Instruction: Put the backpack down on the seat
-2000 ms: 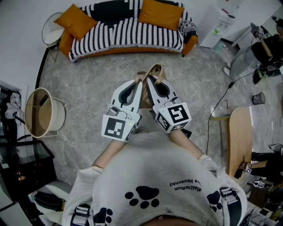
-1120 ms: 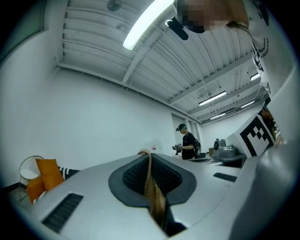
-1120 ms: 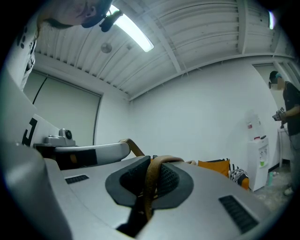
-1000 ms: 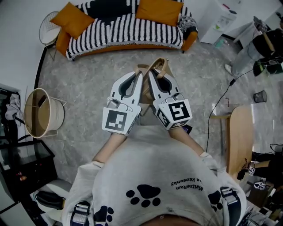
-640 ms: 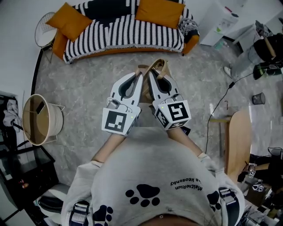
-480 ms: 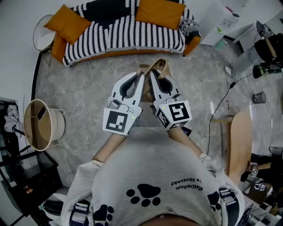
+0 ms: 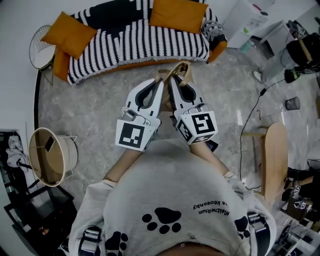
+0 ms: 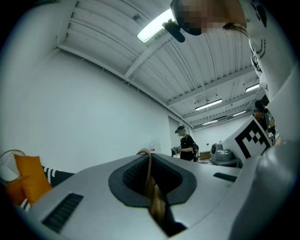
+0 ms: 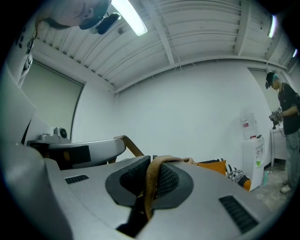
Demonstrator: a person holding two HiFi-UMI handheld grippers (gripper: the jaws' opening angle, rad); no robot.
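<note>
**Both grippers clamped on the backpack's straps, facing the sofa**

Head view, looking steeply down: the left gripper [image 7: 159,86] and the right gripper [image 7: 175,85] are held side by side in front of the person's torso, their tips almost meeting. A loop of tan strap [image 7: 176,66] rises just past the fingertips. The body of the backpack is hidden under the grippers and the torso — only its straps show.

Left gripper view: the jaws are closed on a tan strap [image 8: 152,190], which runs up between the ribbed black pads [image 8: 133,176] and arches over the tip.

Right gripper view: the jaws are likewise closed on a tan strap [image 9: 150,185], which loops over the top of the dark pads [image 9: 166,180]. The left gripper lies just to the left of these fingers, with another length of strap on it.

Straight beyond the fingertips, well apart from them, stands the black-and-white striped sofa [image 7: 125,37] with its seat bare. One orange cushion [image 7: 67,32] sits to the left of the fingers' line and another [image 7: 175,14] ahead of it. A round basket [image 7: 50,155] stands on the grey floor [image 7: 95,105], well to the left of the left fingers and behind them.
</note>
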